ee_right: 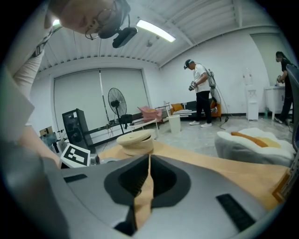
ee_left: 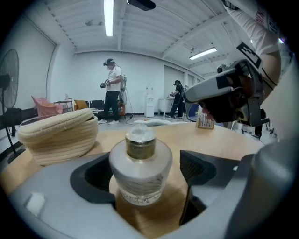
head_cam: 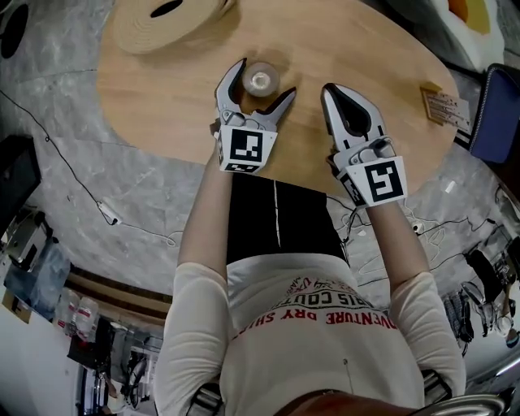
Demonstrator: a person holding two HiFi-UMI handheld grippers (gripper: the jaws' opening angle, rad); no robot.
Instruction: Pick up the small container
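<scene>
A coiled cream rope basket sits far left on the round wooden table, well apart from the work. The left gripper stands wide open, and the small frosted-white glass container with a gold neck stands upright on the table between its jaws, with neither pad pressing it (the left pad looks nearer). Closing squarely across its vertical axis should suffice. The right gripper, jaws together and empty, lies farther off. Bare tabletop surrounds the container; the table's near edge lies close behind both grippers.
</scene>
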